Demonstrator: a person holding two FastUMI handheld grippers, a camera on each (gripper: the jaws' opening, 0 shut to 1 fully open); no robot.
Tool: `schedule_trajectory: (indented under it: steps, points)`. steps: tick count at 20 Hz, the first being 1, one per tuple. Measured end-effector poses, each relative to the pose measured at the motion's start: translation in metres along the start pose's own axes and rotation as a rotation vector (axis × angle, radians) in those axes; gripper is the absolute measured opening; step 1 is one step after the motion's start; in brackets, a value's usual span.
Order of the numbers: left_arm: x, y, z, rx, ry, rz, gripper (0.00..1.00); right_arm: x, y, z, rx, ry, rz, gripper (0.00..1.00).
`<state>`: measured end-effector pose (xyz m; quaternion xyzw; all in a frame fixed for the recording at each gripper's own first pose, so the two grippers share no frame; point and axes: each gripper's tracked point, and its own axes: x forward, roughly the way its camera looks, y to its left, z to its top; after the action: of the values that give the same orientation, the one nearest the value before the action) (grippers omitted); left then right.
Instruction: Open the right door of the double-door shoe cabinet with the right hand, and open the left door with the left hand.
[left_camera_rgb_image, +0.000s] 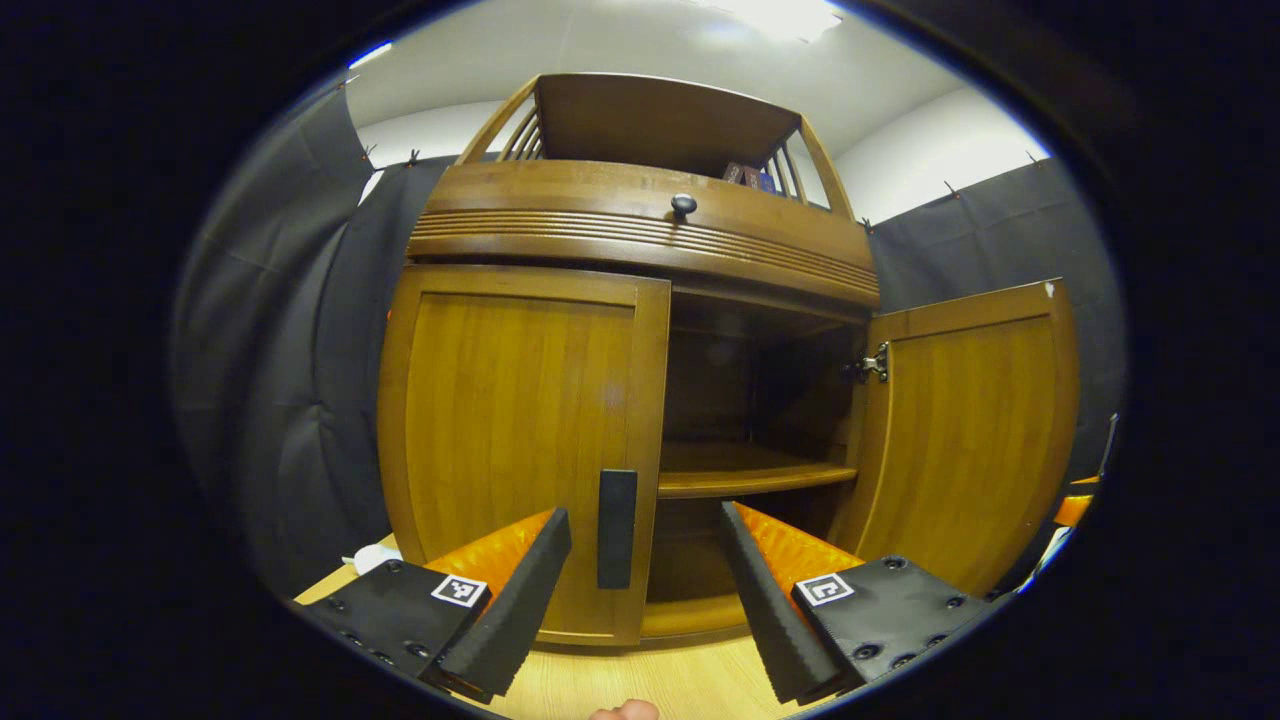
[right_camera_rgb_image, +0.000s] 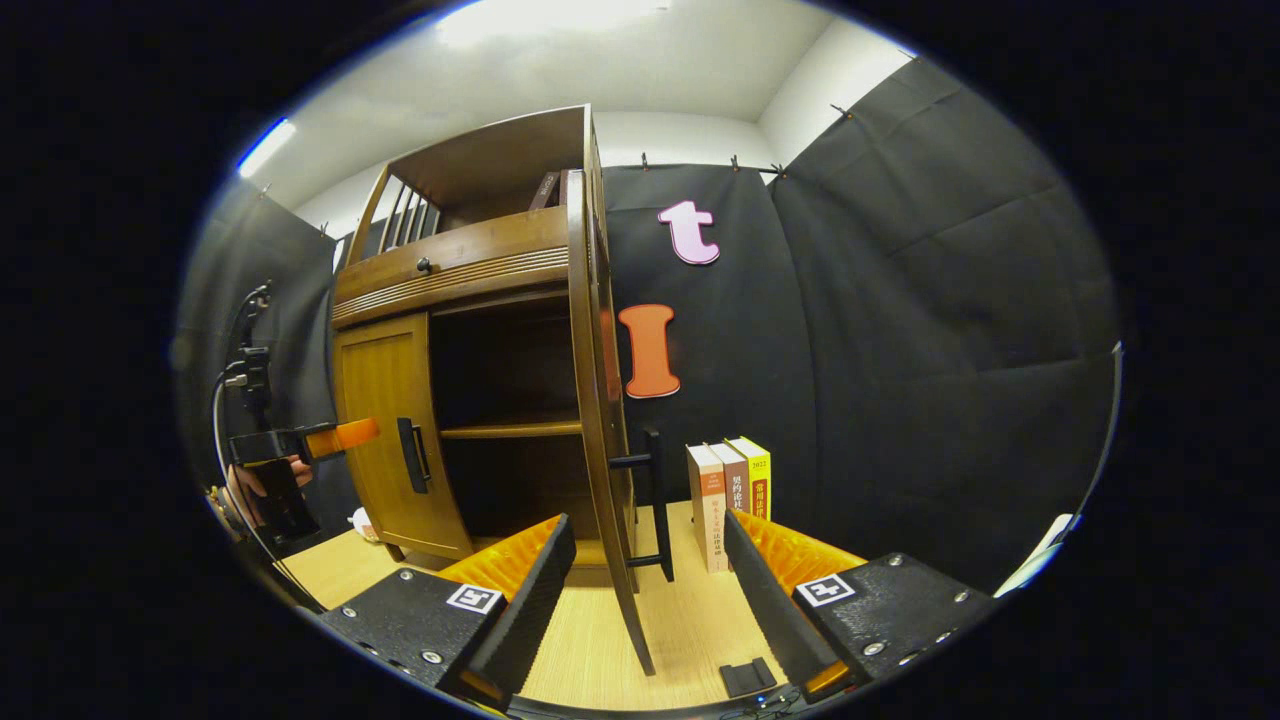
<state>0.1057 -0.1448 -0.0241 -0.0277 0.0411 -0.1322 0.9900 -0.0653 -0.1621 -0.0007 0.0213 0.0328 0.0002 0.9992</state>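
Wide open and empty, left hand-held gripper (left_camera_rgb_image: 645, 560) framed the upright black bar handle (left_camera_rgb_image: 617, 528) of the shut brown wooden left door (left_camera_rgb_image: 520, 440) straight ahead

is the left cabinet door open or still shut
Shut. The left door lies flush with the cabinet front, its handle ungrasped between the open left hand-held gripper fingers.

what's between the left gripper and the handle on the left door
Nothing visible. The left gripper is open, and the left door's handle sits straight ahead in the gap between its fingers. The right door is swung open, off to the side.
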Motion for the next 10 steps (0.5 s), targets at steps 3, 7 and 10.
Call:
schedule_trajectory:
  steps: [3, 7, 10]
  points:
    - [0.033, -0.003, -0.009, -0.006, 0.014, 0.008, 0.97, -0.007, -0.002, 0.000, -0.004, 0.008, -0.013, 0.91]
    - [0.071, 0.011, -0.032, 0.013, 0.054, 0.049, 0.97, -0.012, -0.004, 0.002, -0.026, 0.006, -0.028, 0.92]
    - [0.085, 0.020, -0.040, 0.018, 0.054, 0.063, 0.97, -0.012, -0.005, 0.002, -0.033, 0.005, -0.037, 0.92]
